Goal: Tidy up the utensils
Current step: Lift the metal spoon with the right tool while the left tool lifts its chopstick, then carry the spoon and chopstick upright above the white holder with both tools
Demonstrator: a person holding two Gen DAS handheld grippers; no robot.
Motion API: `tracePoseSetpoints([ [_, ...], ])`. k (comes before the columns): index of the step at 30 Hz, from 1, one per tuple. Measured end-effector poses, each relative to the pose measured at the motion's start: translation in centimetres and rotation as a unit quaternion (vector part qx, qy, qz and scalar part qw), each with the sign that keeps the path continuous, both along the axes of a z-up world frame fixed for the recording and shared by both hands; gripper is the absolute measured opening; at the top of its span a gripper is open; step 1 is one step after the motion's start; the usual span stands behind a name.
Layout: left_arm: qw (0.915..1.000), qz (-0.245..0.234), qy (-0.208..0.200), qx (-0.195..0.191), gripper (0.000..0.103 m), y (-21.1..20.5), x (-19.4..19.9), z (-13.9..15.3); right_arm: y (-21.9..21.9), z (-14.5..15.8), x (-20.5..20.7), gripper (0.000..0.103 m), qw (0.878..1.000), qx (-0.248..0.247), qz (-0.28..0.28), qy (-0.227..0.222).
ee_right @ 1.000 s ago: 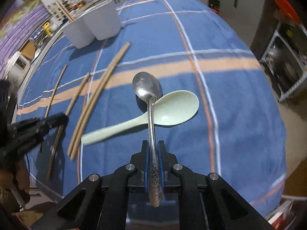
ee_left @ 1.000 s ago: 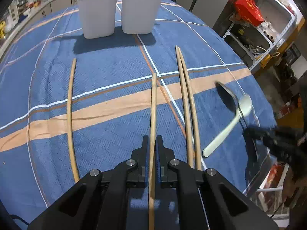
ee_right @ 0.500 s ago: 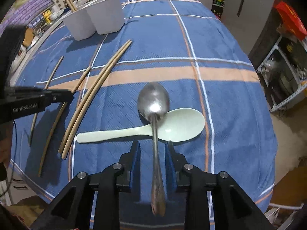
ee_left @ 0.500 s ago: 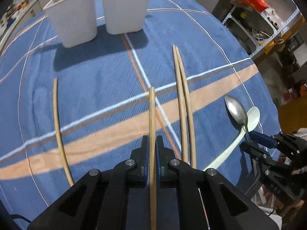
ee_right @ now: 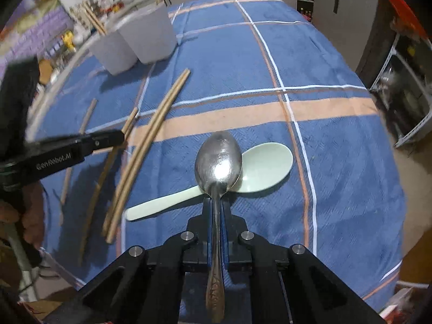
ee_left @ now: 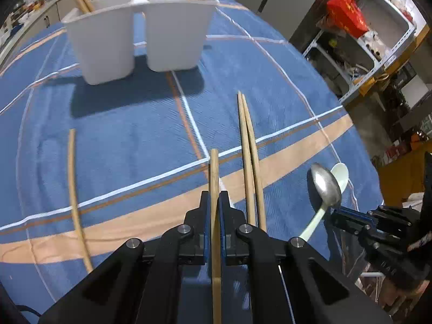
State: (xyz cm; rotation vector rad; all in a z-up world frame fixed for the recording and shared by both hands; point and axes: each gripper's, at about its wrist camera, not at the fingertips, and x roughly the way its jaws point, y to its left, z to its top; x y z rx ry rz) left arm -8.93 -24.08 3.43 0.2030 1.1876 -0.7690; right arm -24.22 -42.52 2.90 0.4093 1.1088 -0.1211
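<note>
My left gripper [ee_left: 215,197] is shut on a wooden chopstick [ee_left: 214,167], held above the cloth and pointing toward the white two-compartment holder [ee_left: 135,40]. Chopsticks stand in both of the holder's compartments. A chopstick pair [ee_left: 249,148] lies just right of the held one, and a single chopstick [ee_left: 73,183] lies at the left. My right gripper [ee_right: 216,202] has its jaws closing on the handle of a metal spoon [ee_right: 218,164], and the pads press on it. The spoon's bowl overlaps a pale green spoon [ee_right: 259,167] lying on the cloth.
A blue plaid tablecloth [ee_right: 324,54] covers the round table, whose edge drops off at the right. A metal shelf with a red bag [ee_left: 347,13] stands beyond it. Kitchen counters run behind the holder [ee_right: 135,40]. A person's hand [ee_right: 32,216] holds the left gripper.
The left gripper has carried its chopstick closer to the holder. The right gripper opened around the spoon handle half a second ago and is shut on it again.
</note>
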Motion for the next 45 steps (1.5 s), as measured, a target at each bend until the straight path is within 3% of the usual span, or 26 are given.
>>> tracePoseSetpoints([
  [7,0.9980,0.019,-0.046,-0.038,0.006,2.6,-1.7,3.6,-0.5,2.5,-2.0,0.005,0.997,0.034,-0.022,-0.066],
  [16,0.9880,0.051,-0.110,-0.095,0.005,6.5,-4.1,9.0,0.3,4.7,-2.2,0.005,0.992,0.051,-0.017,-0.115],
  [27,0.9754,0.089,-0.146,-0.139,0.005,10.1,-4.6,13.2,1.0,5.6,-0.6,0.003,0.987,0.069,-0.002,-0.144],
  [36,0.9730,0.101,-0.153,-0.140,0.005,10.6,-3.8,14.0,0.9,5.2,1.0,0.003,0.988,0.070,-0.006,-0.137],
  [40,0.9689,0.104,-0.167,-0.150,0.004,10.7,-2.9,15.5,1.2,8.0,2.9,0.003,0.984,0.046,0.001,-0.171],
  [45,0.9567,0.112,-0.204,-0.175,0.004,10.9,-0.7,19.5,1.9,12.4,6.3,0.003,0.972,0.030,0.015,-0.233],
])
